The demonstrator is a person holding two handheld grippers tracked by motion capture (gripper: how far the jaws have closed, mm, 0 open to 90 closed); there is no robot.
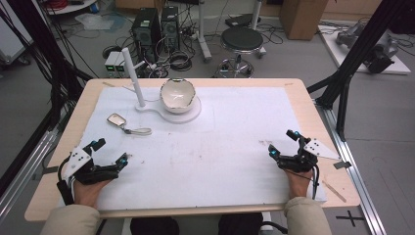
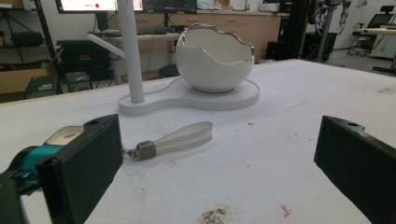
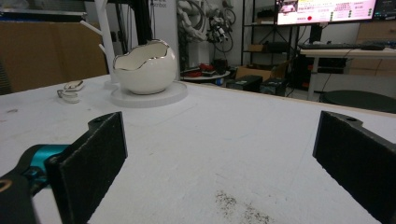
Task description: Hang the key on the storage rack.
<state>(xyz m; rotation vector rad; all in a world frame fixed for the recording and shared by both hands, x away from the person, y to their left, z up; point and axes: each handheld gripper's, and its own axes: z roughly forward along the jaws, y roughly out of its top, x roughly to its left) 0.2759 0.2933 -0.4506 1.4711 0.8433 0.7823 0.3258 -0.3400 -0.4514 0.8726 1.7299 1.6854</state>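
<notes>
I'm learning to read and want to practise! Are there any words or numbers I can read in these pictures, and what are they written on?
No text here is clear enough to read.
Bright computer monitor on the desk, right gripper view: coloured lines of writing, too blurred to read.
Second lit screen behind the white post, left gripper view: a red dot, any writing too small.
White egg-shaped bowl with a silver rim: no writing.
Small flat key fob on a grey strap: none visible.
</notes>
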